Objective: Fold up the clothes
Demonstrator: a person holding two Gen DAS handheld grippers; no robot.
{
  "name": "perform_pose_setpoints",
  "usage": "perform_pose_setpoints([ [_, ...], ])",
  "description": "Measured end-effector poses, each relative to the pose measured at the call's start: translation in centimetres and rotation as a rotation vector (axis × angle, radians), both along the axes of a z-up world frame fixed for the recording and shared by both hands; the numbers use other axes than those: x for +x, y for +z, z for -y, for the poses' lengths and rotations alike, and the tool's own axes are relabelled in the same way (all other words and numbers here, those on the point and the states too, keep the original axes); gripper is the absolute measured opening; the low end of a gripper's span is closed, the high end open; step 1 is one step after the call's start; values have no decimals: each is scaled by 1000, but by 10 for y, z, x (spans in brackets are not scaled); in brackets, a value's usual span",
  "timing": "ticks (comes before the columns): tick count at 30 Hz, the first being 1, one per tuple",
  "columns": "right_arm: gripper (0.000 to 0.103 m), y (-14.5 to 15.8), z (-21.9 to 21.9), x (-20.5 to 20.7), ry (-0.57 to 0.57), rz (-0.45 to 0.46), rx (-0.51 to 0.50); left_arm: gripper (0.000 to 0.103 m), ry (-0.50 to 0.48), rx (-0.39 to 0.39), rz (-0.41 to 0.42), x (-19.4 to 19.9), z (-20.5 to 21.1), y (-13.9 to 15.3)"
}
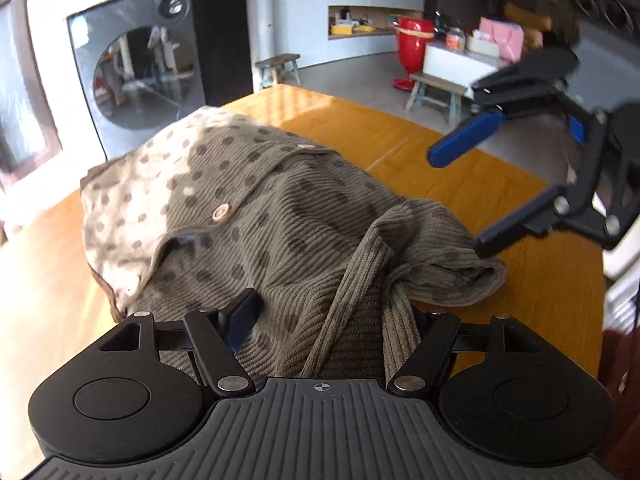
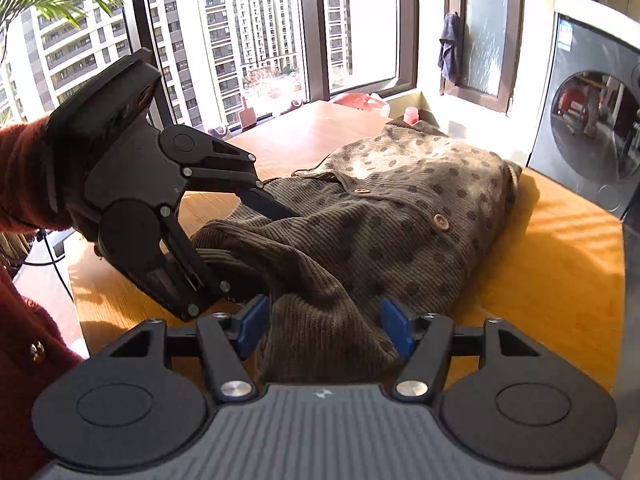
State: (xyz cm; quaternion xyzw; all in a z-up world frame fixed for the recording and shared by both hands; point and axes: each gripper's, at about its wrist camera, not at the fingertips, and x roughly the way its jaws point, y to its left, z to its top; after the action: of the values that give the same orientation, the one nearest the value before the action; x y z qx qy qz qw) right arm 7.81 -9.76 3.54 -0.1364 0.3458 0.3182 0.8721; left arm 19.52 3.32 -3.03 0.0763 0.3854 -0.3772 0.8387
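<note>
A brown knitted cardigan (image 1: 280,216) with dark dots and round buttons lies bunched on the orange-yellow wooden table (image 1: 460,168). My left gripper (image 1: 330,312) is low at the cardigan's near end. Its jaws stand apart with a ribbed fold of knit between them, and that fold drapes over and hides the right finger. The right wrist view shows the left gripper (image 2: 260,252) straddling that same fold of the cardigan (image 2: 400,208). My right gripper (image 1: 456,202) hovers open above the table beside the cardigan's edge, with nothing between its blue fingers. A red sleeve holds each tool.
A washing machine (image 1: 144,76) stands just past the table's far corner. Large windows (image 2: 260,40) run along the table's other side. Stools and a red vase (image 1: 412,52) stand on the floor beyond. The table edge (image 1: 600,280) is close on the right.
</note>
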Motion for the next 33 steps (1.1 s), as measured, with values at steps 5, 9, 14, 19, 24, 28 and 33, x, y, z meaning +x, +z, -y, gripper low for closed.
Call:
perform_pose_setpoints([
  [5, 85, -10, -9, -33, 88, 218, -202, 72, 98, -225, -229, 41, -33, -6],
  [9, 85, -43, -19, -37, 137, 358, -363, 71, 133, -323, -327, 59, -49, -15],
  [14, 85, -58, -37, -15, 177, 486, -400, 71, 142, -397, -377, 73, -60, -23],
  [19, 53, -55, -62, 6, 271, 416, -304, 79, 124, -378, -333, 69, -60, -16],
  [24, 29, -34, -61, 4, 220, 259, -189, 99, 48, -487, -229, 56, -85, 26],
  [28, 23, -6, -45, -8, 177, 153, -101, 100, 162, -661, -178, 76, -115, 50],
  [33, 21, 11, -39, -16, 163, 57, -52, 84, 188, -572, -278, 117, -86, 19],
])
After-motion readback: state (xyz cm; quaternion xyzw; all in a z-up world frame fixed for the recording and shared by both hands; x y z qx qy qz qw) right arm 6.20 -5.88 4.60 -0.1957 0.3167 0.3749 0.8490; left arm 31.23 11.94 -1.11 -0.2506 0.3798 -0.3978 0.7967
